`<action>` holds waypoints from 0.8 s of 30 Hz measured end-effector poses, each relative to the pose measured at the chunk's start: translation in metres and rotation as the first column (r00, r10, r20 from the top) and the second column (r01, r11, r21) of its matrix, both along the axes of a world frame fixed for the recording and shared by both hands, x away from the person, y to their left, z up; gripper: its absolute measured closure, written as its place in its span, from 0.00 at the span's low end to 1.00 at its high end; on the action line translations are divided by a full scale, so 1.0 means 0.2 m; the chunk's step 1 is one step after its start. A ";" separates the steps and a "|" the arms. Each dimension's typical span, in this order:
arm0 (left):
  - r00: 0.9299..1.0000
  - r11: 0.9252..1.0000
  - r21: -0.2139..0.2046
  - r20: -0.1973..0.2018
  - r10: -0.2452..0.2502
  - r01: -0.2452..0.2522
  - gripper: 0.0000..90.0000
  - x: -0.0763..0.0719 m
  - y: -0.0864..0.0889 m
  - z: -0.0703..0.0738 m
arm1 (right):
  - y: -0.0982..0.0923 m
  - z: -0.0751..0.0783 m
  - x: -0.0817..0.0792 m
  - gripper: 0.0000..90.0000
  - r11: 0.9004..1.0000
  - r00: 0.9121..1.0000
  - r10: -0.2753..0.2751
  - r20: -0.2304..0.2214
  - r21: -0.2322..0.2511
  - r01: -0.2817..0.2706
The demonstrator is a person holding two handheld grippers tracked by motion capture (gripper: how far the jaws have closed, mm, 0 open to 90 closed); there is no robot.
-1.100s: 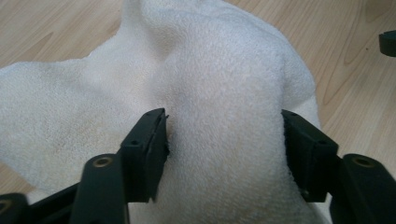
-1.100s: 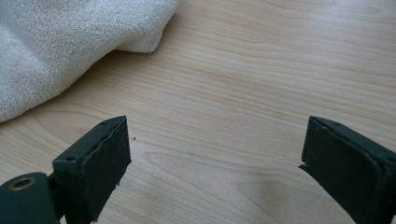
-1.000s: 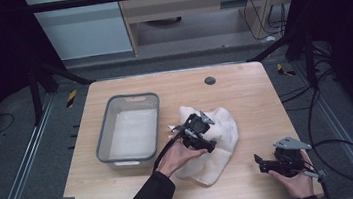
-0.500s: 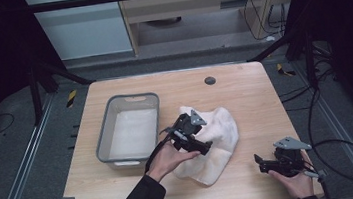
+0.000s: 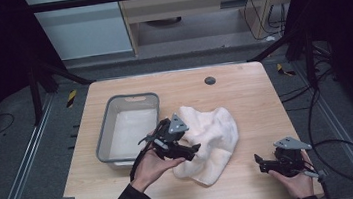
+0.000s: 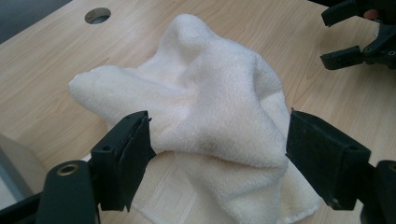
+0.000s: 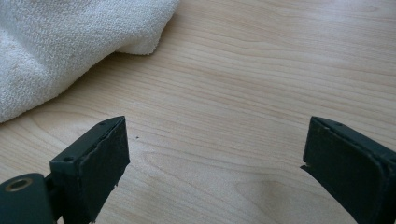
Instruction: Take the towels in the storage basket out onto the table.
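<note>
A cream towel (image 5: 216, 130) lies crumpled in a heap on the wooden table (image 5: 243, 87). My left gripper (image 5: 194, 151) hovers at the towel's left edge and points right at it. Its jaws have just been opening. In the left gripper view the left gripper (image 6: 217, 135) stands wide open; the towel (image 6: 210, 88) bulges beyond the gap and neither pad presses on it. My right gripper (image 5: 259, 163) rests low near the front right corner, open, pointing left. In the right gripper view the right gripper (image 7: 215, 144) has bare wood between its pads, with the towel (image 7: 56, 42) at upper left.
A grey plastic bin (image 5: 114, 104) stands left of the towel with something white lying flat inside it. A round cable hole (image 5: 209, 80) sits near the table's far edge. The right gripper (image 6: 355, 51) appears far off in the left gripper view.
My left gripper has drawn back to the left off the towel and opened. The towel stays on the table in a heap. The right gripper has kept still.
</note>
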State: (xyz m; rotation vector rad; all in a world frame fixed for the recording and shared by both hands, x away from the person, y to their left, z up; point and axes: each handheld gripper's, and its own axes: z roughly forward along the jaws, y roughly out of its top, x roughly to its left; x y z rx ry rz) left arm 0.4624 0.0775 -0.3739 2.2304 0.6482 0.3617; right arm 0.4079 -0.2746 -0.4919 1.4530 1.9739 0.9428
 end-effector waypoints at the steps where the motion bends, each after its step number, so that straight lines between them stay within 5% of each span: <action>1: 1.000 1.000 -0.005 0.001 0.004 -0.004 0.24 -0.01 0.02 0.00 | 0.00 0.00 0.00 0.08 1.000 1.000 0.000 0.001 -0.001 0.000; 12: 0.998 0.997 -0.051 0.012 0.063 -0.062 0.24 -0.07 0.22 -0.03 | 0.00 0.00 0.00 0.08 1.000 1.000 -0.003 -0.002 -0.004 0.003; 24: 0.985 0.980 -0.118 0.042 0.166 -0.160 0.24 -0.14 0.44 -0.03 | 0.00 -0.01 0.00 0.07 1.000 1.000 -0.004 0.004 -0.007 0.004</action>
